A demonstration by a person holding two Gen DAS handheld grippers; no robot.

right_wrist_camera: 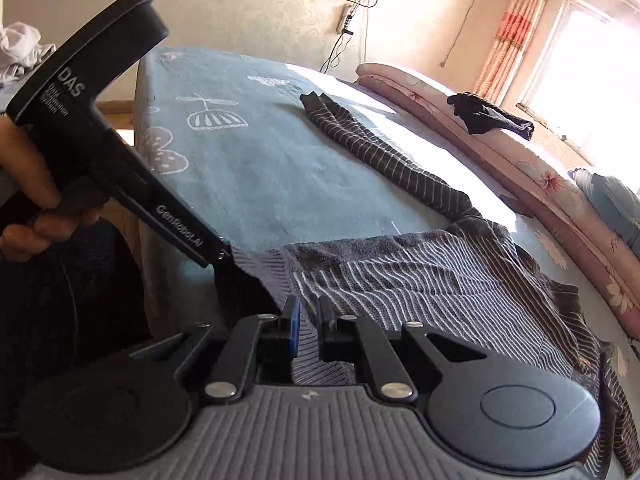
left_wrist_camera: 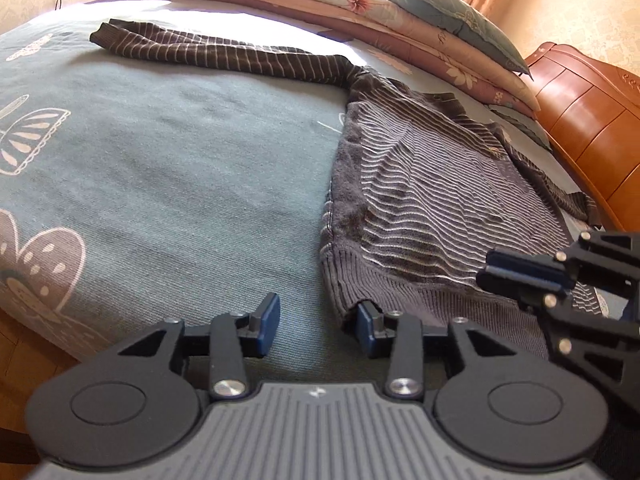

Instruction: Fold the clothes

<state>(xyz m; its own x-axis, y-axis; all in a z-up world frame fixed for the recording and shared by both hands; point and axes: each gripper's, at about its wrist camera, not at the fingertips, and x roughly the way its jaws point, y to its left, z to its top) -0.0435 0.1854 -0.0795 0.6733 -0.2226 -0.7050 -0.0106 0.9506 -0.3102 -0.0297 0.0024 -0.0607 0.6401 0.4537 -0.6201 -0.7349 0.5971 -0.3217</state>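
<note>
A dark grey sweater with thin white stripes lies flat on the bed, one sleeve stretched out to the far left. My left gripper is open at the hem's near left corner; its right finger pad touches the fabric edge and the left pad is over bare bedcover. My right gripper is shut on the sweater's hem, with ribbed fabric running between its fingers. In the left wrist view the right gripper sits on the hem further right. A hand holds the left tool's body.
A teal bedcover with white prints spans the bed. Folded floral quilts and a grey-blue pillow line the far side, with a black garment on top. A wooden bed board stands at right. Wood floor lies at left.
</note>
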